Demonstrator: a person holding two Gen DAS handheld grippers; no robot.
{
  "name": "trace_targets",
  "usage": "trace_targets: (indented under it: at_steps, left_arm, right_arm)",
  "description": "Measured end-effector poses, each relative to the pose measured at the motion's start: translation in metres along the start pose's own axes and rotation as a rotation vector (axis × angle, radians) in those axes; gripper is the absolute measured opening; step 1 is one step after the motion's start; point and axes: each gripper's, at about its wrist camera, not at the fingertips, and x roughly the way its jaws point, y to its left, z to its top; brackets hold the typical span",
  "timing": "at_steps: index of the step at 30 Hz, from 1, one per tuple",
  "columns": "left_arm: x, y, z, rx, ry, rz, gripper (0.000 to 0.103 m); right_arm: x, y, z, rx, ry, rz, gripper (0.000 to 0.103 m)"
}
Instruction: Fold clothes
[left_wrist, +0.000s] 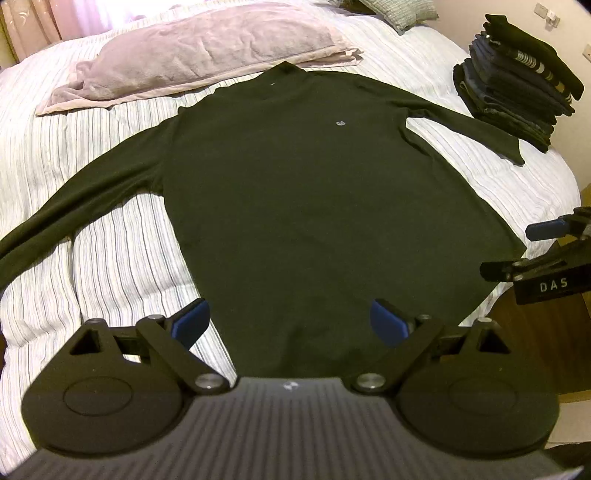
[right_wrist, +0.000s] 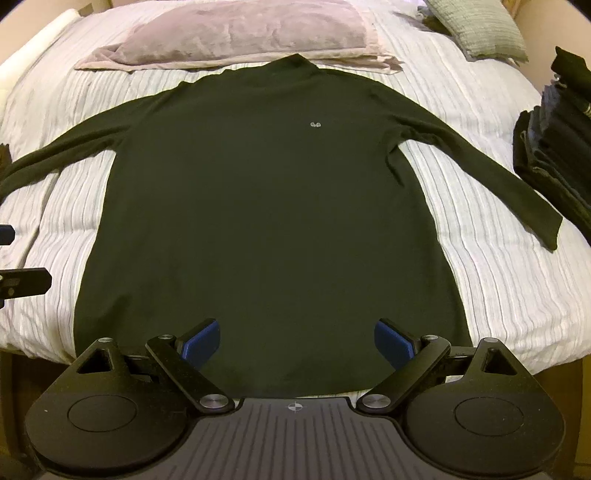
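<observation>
So here's my count from both wrist cams: 1 dark long-sleeve sweater (right_wrist: 273, 206), 1 pinkish folded blanket (right_wrist: 243, 33) at the far end, 1 grey-green pillow (right_wrist: 476, 26) in the far right corner, and 1 stack of folded dark clothes (left_wrist: 517, 85) on the right side. Everything sits on the striped white bedspread (right_wrist: 491, 266).

The sweater is laid flat, front up, in the middle of the bed, collar pointing far toward the blanket and hem hanging at the near edge. Its 2 sleeves are spread out left and right; the right cuff ends just beside the clothes stack (can't tell if it actually touches). There's a small pale logo (right_wrist: 315, 125) on the chest.

Now the fingers. My left gripper (left_wrist: 290, 321) has its 2 blue pads (left_wrist: 192, 319) spread wide apart, nothing pinched between them, hovering over the near left part of the hem. My right gripper (right_wrist: 295, 341) is the same deal: pads (right_wrist: 391, 341) wide apart, gripping nothing, sitting over the middle of the hem at the near edge. I can't tell from these views whether either set of pads is actually resting on the fabric. Each cam catches the other gripper poking in at the frame edge, also with fingers apart.
</observation>
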Motion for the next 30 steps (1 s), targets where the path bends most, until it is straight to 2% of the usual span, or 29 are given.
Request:
trace_targets:
  at_steps: [11,17,20,23,30]
  left_arm:
    - [-0.005,0.012,-0.004,-0.027,-0.017,0.027,0.092]
    - [-0.016,0.032,-0.011,-0.06,-0.036,0.06,0.092]
    - [-0.025,0.058,-0.021,-0.101,-0.054,0.111,0.092]
    - [-0.037,0.1,-0.037,-0.176,-0.061,0.165,0.092]
    - [-0.049,0.236,-0.075,-0.257,-0.052,0.344,0.092]
  right_arm:
    - [0.0,0.013,0.011,-0.043,-0.028,0.02,0.093]
    - [-0.003,0.036,0.022,-0.116,-0.111,0.074,0.093]
    - [-0.004,0.071,0.027,-0.225,-0.164,0.111,0.093]
    - [-0.009,0.12,0.034,-0.369,-0.231,0.16,0.093]
    - [-0.005,0.273,0.056,-0.689,-0.393,0.242,0.093]
